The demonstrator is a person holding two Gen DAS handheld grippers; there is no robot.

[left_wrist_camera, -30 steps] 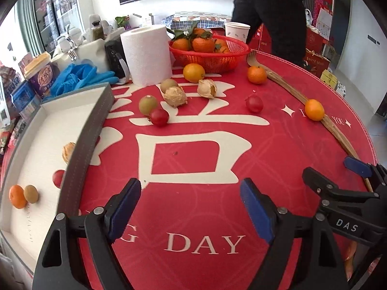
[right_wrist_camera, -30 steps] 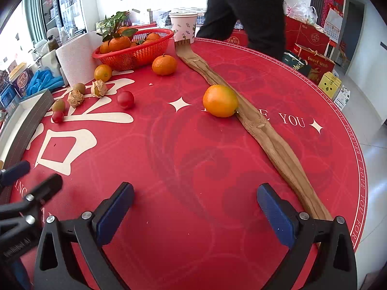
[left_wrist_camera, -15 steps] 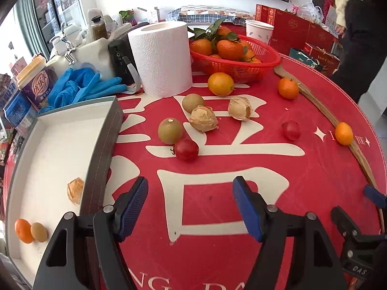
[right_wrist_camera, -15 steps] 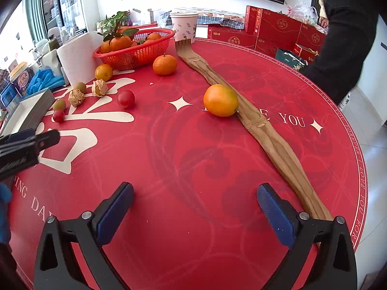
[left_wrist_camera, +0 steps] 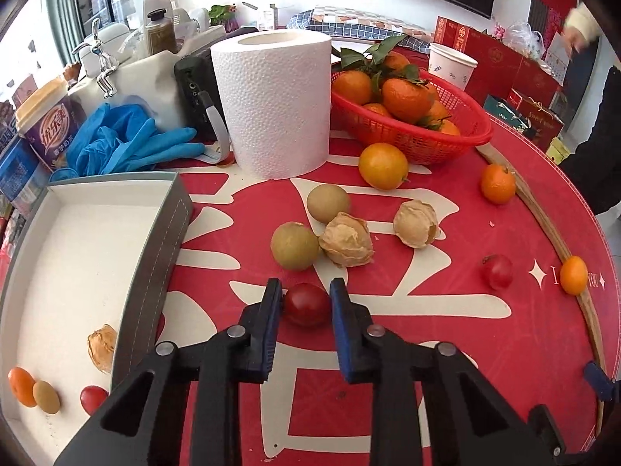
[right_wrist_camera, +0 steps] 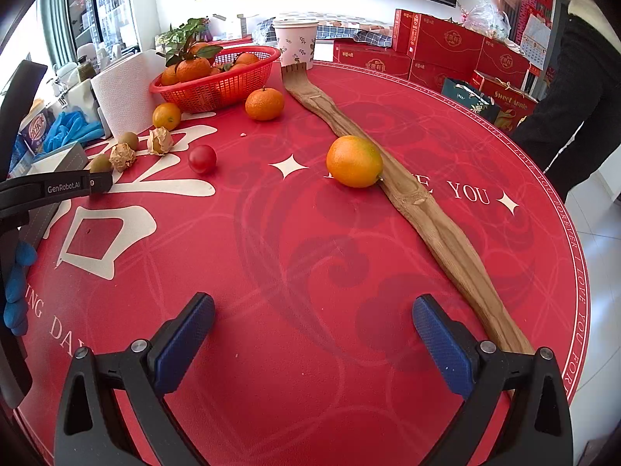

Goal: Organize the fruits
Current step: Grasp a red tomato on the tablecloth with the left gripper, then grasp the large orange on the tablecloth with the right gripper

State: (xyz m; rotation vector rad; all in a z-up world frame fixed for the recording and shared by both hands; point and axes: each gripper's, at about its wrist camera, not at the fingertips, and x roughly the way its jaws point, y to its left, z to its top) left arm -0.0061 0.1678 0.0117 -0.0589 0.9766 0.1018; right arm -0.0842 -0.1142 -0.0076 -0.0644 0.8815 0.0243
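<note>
My left gripper [left_wrist_camera: 306,288] is shut on a red cherry tomato [left_wrist_camera: 306,306] that rests on the red tablecloth, one pad on each side of it. Just beyond lie two green-brown round fruits [left_wrist_camera: 294,246] and two papery husked fruits [left_wrist_camera: 345,244]. To the left, a white box with a grey wall [left_wrist_camera: 155,256] holds a small orange fruit [left_wrist_camera: 21,386], a green-brown one [left_wrist_camera: 46,397], a red tomato [left_wrist_camera: 93,398] and a husked fruit [left_wrist_camera: 103,347]. My right gripper [right_wrist_camera: 312,303] hangs open over bare cloth, with an orange [right_wrist_camera: 354,161] well ahead of it.
A red basket [left_wrist_camera: 407,132] of mandarins, a paper roll [left_wrist_camera: 271,101], blue gloves [left_wrist_camera: 128,139] and a paper cup [left_wrist_camera: 452,66] stand at the back. A wooden back scratcher [right_wrist_camera: 438,225] curves along the right. Another tomato [right_wrist_camera: 202,159] and mandarin [right_wrist_camera: 264,104] lie loose. A person [right_wrist_camera: 574,97] stands far right.
My left gripper has moved forward over the table to the red tomato and closed on it. My right gripper has kept still. The person behind the table has walked to the right.
</note>
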